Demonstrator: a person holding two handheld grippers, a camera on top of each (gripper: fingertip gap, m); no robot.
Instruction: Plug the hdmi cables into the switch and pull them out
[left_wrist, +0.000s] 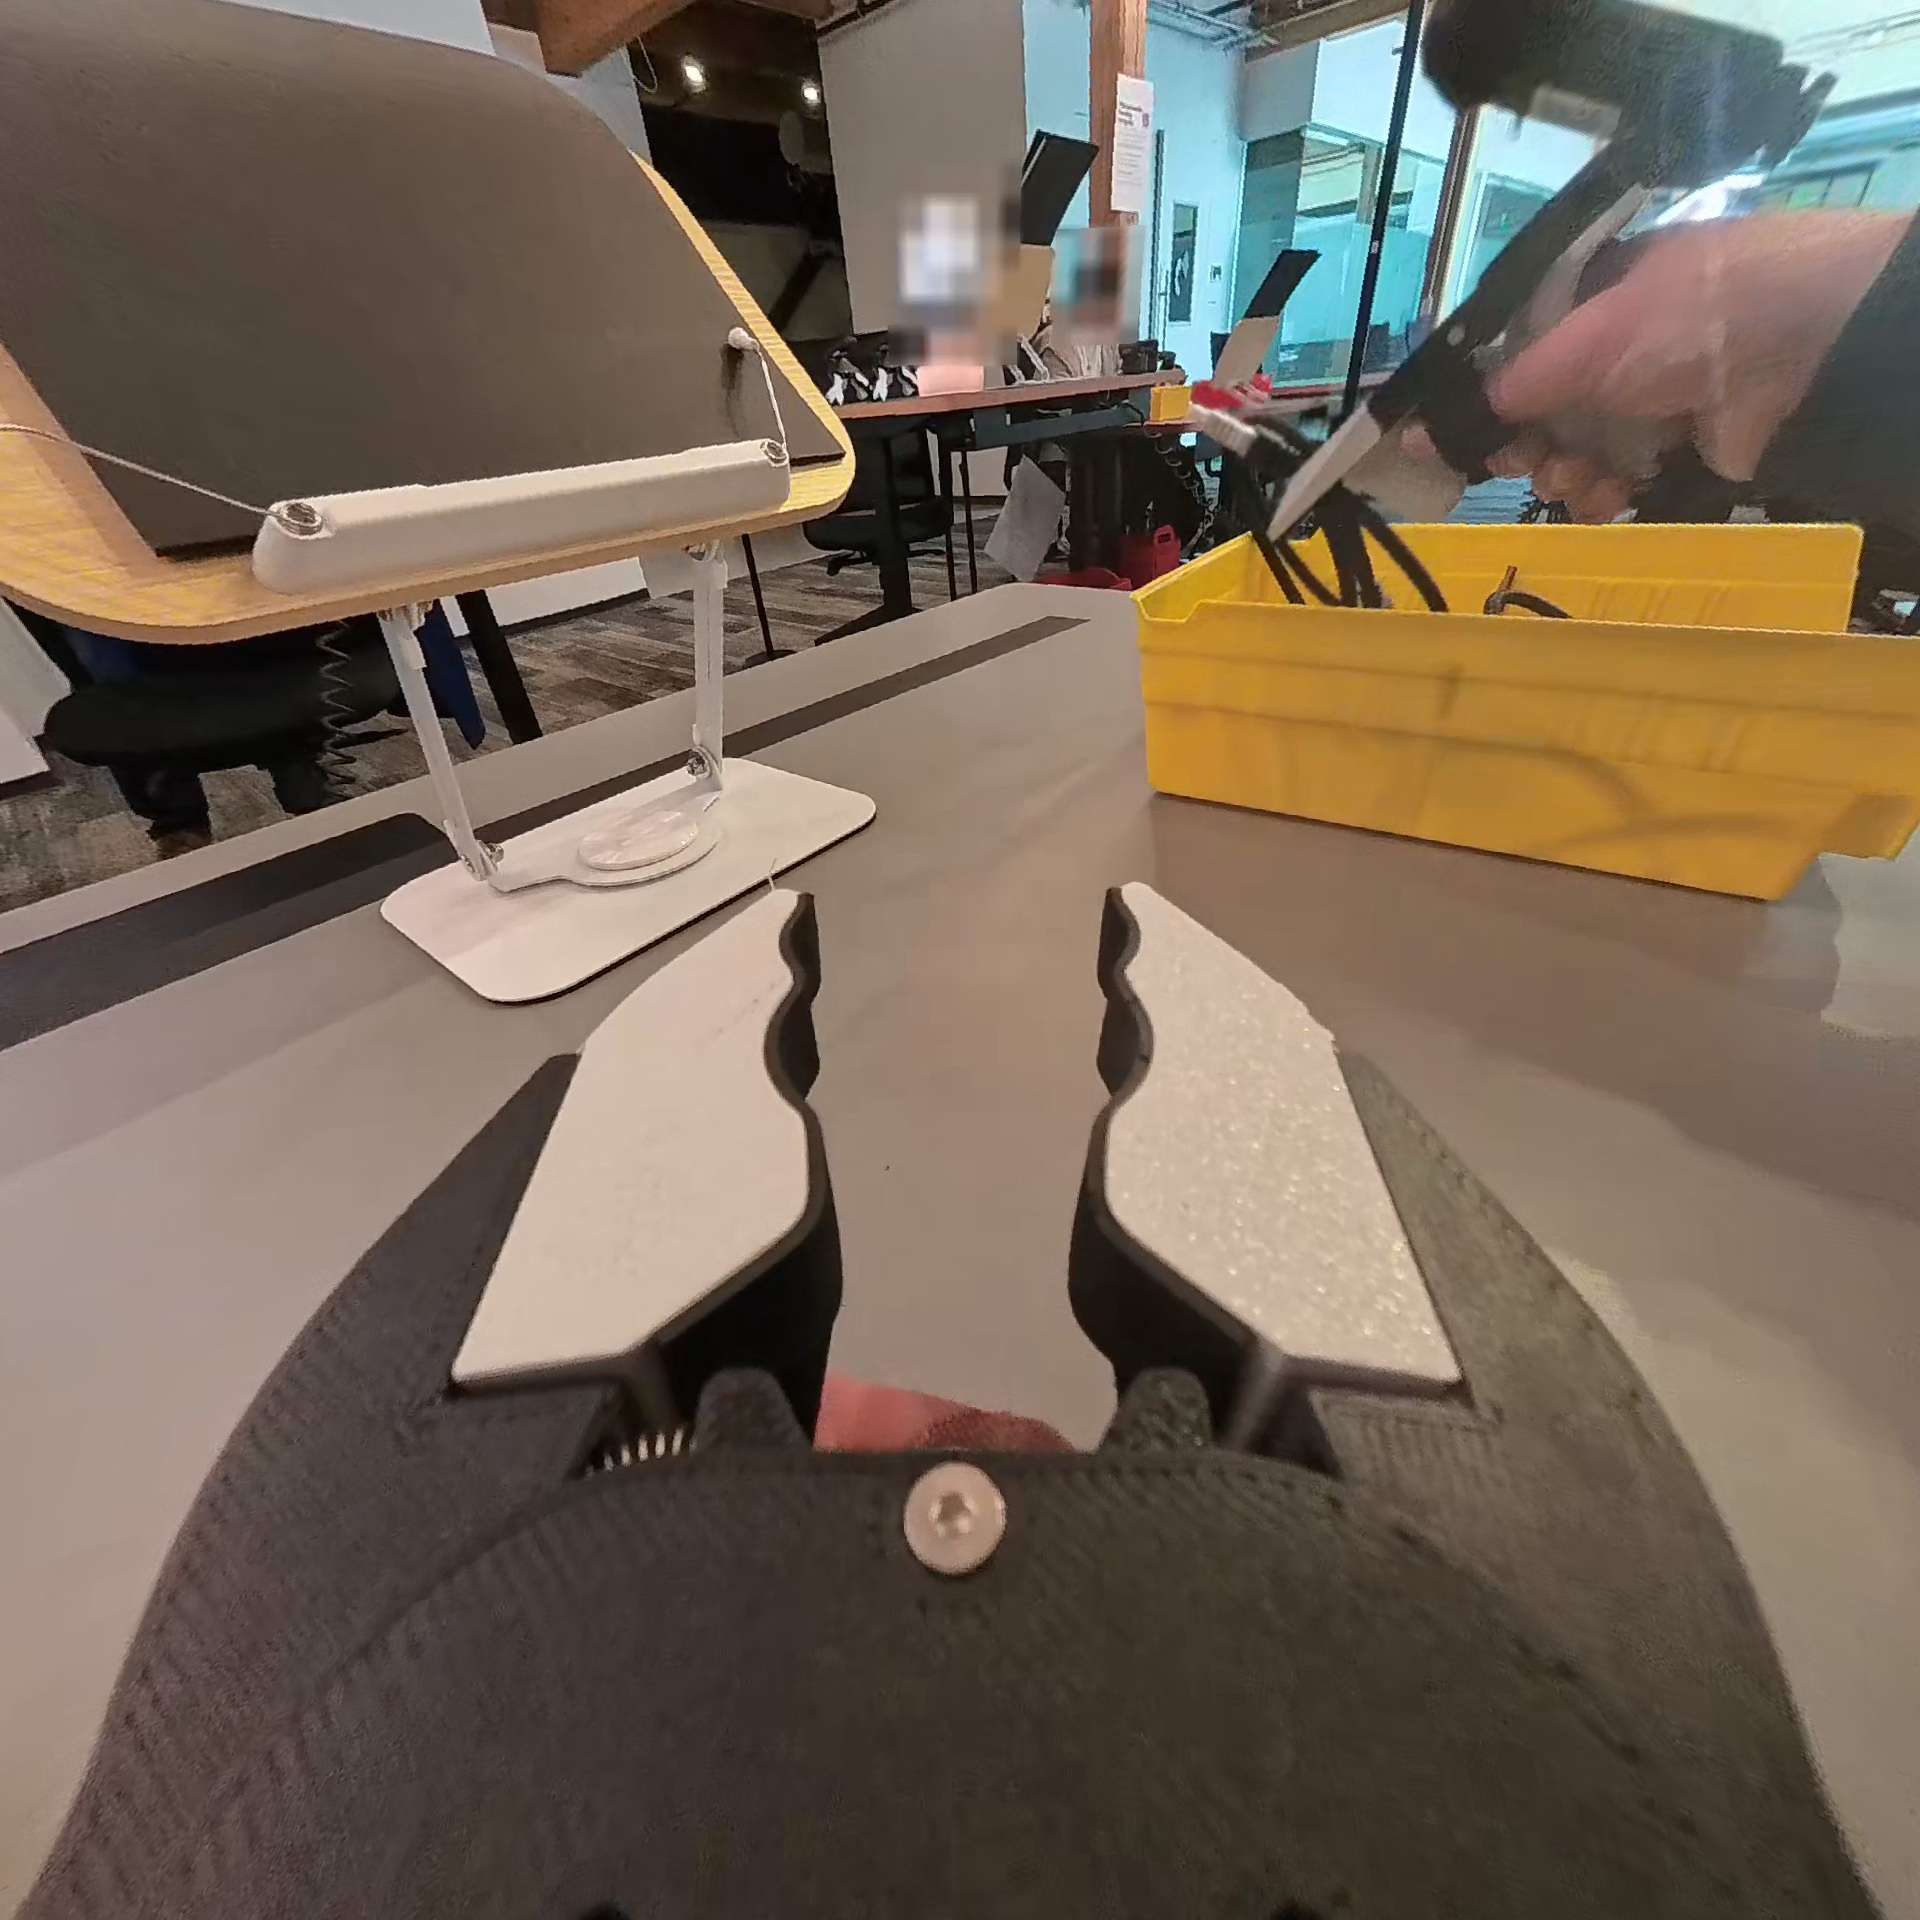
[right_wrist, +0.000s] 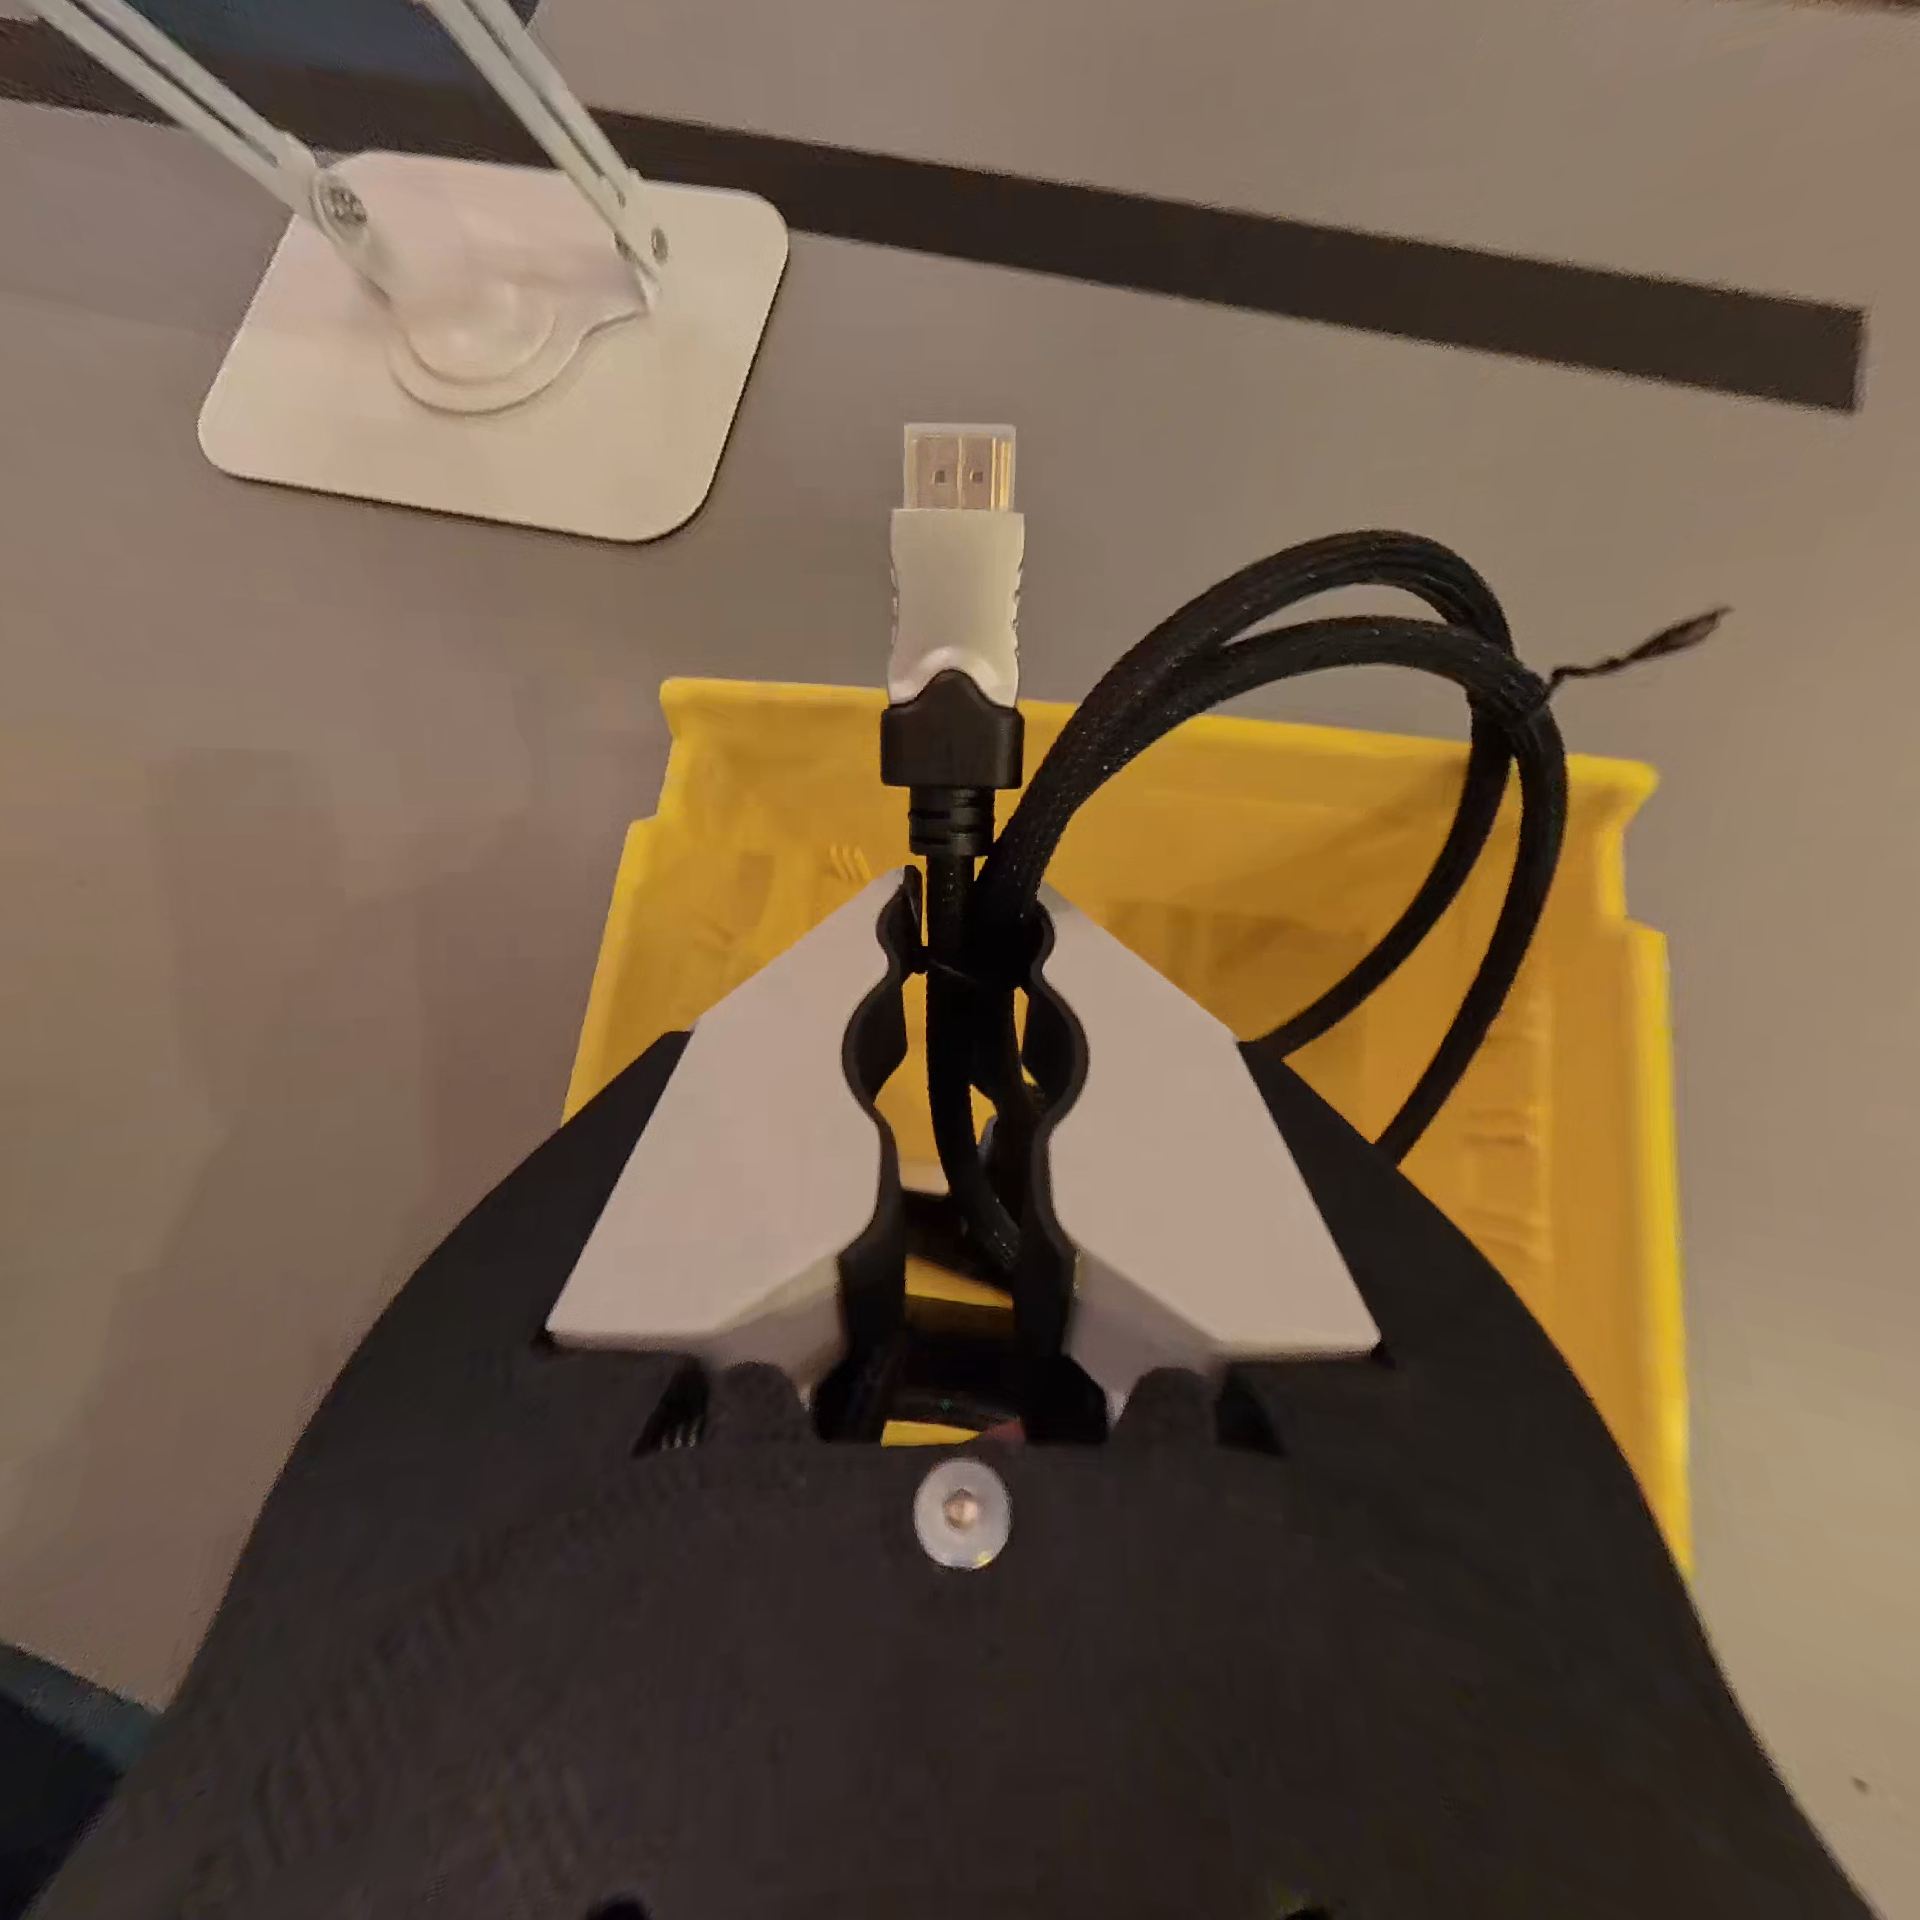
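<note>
My right gripper (right_wrist: 968, 906) is shut on a black braided HDMI cable (right_wrist: 1288, 665) just behind its plug. The silver and black plug (right_wrist: 958, 592) sticks out past the fingertips, and the coiled cable loops to the right, tied with a black tie. I hold it above the yellow bin (right_wrist: 1455, 935). In the left wrist view the right gripper (left_wrist: 1340, 468) shows at the upper right, held by a hand, lifting black cables (left_wrist: 1351, 561) out of the yellow bin (left_wrist: 1507, 717). My left gripper (left_wrist: 956, 914) is open and empty over the grey table (left_wrist: 1039, 727). No switch is in view.
A white stand base (left_wrist: 644, 883) with thin arms carries a tilted wood-edged board (left_wrist: 312, 312) at the left; the base also shows in the right wrist view (right_wrist: 488, 364). A dark strip (right_wrist: 1351, 291) runs across the table. People sit at desks far behind. The gap from one gripper's tips to the other's is roughly 35 cm.
</note>
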